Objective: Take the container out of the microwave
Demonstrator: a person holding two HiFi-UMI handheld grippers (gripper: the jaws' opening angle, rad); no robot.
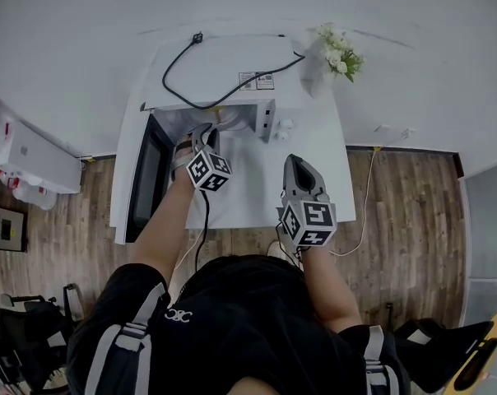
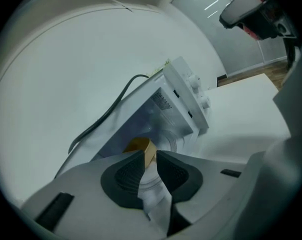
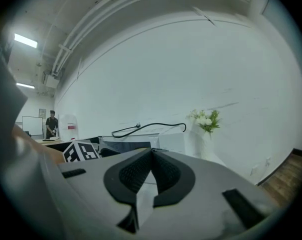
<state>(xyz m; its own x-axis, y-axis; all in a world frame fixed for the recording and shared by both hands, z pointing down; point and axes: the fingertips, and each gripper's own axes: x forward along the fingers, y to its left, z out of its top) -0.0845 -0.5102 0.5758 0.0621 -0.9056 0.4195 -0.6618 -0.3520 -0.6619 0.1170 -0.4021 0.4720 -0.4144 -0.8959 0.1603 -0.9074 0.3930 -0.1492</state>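
Observation:
A white microwave (image 1: 224, 72) stands on a white table (image 1: 248, 200) with its door (image 1: 146, 179) swung open to the left. Inside it, on the glass turntable (image 2: 173, 141), sits a tan container (image 2: 140, 146). My left gripper (image 1: 203, 132) is at the mouth of the oven, rolled to one side. In the left gripper view its jaws (image 2: 150, 158) stand a little apart, and the container shows just beyond the tips, not pressed by the pads. My right gripper (image 1: 296, 161) hovers over the table to the right of the oven, and its jaws (image 3: 152, 154) meet at the tips with nothing between them.
A black power cord (image 1: 183, 64) lies looped on top of the microwave. A vase of white flowers (image 1: 337, 56) stands at the table's far right corner. White boxes (image 1: 26, 159) sit on the left over wooden floor (image 1: 405, 212). A person (image 3: 51, 124) stands far off.

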